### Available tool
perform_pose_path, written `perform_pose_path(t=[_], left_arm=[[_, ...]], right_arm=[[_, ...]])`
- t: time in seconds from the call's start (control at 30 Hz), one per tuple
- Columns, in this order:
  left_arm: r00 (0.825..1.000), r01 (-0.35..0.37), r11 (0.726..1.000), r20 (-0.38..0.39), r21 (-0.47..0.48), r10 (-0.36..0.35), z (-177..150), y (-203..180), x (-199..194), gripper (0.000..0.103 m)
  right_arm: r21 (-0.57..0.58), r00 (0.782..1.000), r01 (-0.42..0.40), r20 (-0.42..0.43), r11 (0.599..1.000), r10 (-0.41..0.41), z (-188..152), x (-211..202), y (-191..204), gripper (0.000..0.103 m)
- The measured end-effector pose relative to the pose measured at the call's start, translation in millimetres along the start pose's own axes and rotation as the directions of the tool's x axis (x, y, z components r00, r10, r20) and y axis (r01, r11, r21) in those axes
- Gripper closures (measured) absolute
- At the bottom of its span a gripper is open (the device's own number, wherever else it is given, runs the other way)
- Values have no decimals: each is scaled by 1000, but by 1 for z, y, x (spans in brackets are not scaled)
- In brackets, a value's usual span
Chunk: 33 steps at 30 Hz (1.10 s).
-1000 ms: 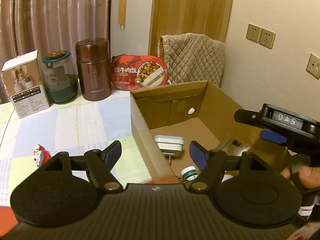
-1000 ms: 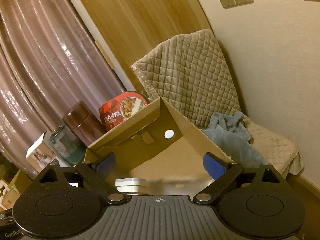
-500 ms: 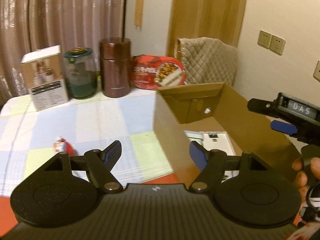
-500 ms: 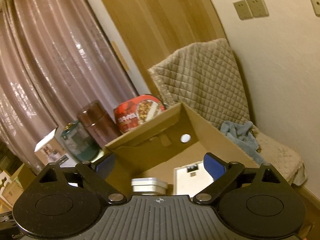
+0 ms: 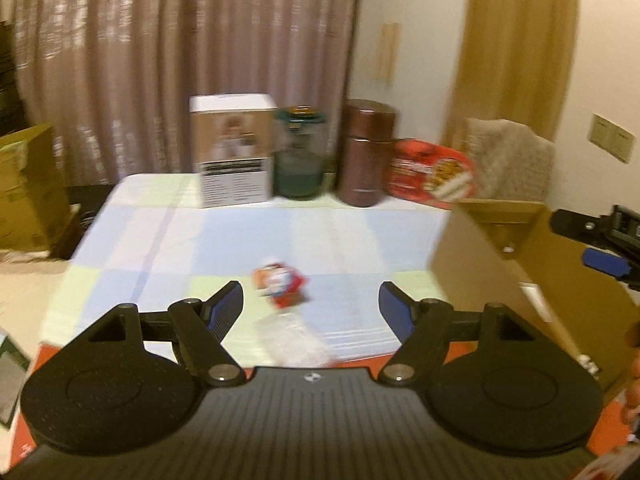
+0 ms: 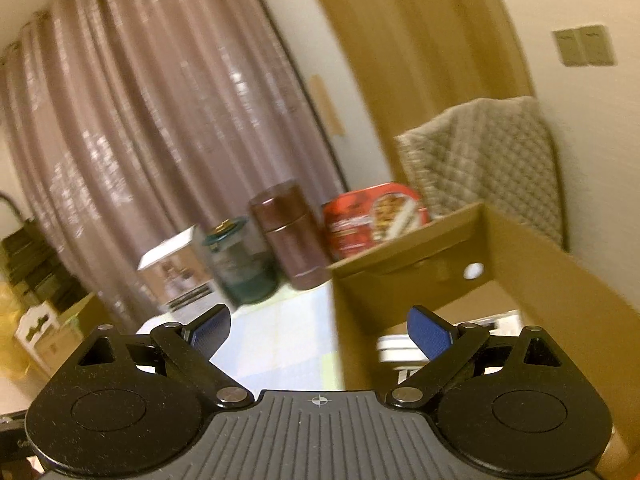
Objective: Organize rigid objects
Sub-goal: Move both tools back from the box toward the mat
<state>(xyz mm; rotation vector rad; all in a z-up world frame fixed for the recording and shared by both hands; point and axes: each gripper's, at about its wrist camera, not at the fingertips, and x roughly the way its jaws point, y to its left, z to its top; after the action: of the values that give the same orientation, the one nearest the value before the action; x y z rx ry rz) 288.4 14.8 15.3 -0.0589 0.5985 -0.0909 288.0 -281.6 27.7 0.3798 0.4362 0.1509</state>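
Note:
My left gripper [image 5: 311,309] is open and empty above the near part of the table. A small red and white figurine [image 5: 282,282] lies on the checked cloth just beyond its fingertips. An open cardboard box [image 5: 516,256] stands at the right, also in the right wrist view [image 6: 532,276]. My right gripper [image 6: 318,330] is open and empty over the box's left wall; white items [image 6: 400,350] lie inside. The right gripper shows at the edge of the left wrist view [image 5: 600,248].
Along the table's back stand a white carton [image 5: 232,152], a green glass jar [image 5: 298,156], a brown canister [image 5: 366,152] and a red food tin [image 5: 432,174]. A quilted chair [image 6: 488,160] is behind the box. Cardboard cartons [image 5: 28,188] stand left of the table.
Both grippers have swung to the left. The box has slid to the right of the left view and the figurine has come between the left fingers' line. Both stay open.

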Motion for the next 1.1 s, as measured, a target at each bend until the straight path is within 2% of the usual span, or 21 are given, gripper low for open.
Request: perform_pose_path(t=[0.17,0.33,0.5,0.6,0.77,0.87,1.1], left_arm=[[998,-60,996,-23,-66,59,-22,40,3,32],[996,-78,995,-57,-67,74,-40,64,15,32],[994,-95,995,-50,-25,94,-39,79,29,32],[994,-94,995,-51,-35,92,-38,91,37,32],[989,-139,989,-60,-46,136,-37,107,53,32],[990,-125,989,-69,-75,120,-38,114,63,32],[989,-127,991,-77,-47,123,-37,114,83,32]], right_arm=[[-79,997,-49,-60,996,44,-19,19,31,11],[-182,987,-103,-142,978,77,-44,43,58,11],[-297,970,-168,-221,940,103,-76,70,83,11],[-356,953,-213,-282,910,113,-97,94,95,11],[-410,927,-270,-355,871,120,-129,129,107,11],[-414,912,-301,-389,859,133,-141,148,110,11],[-437,900,-307,-421,845,109,-156,182,118,11]])
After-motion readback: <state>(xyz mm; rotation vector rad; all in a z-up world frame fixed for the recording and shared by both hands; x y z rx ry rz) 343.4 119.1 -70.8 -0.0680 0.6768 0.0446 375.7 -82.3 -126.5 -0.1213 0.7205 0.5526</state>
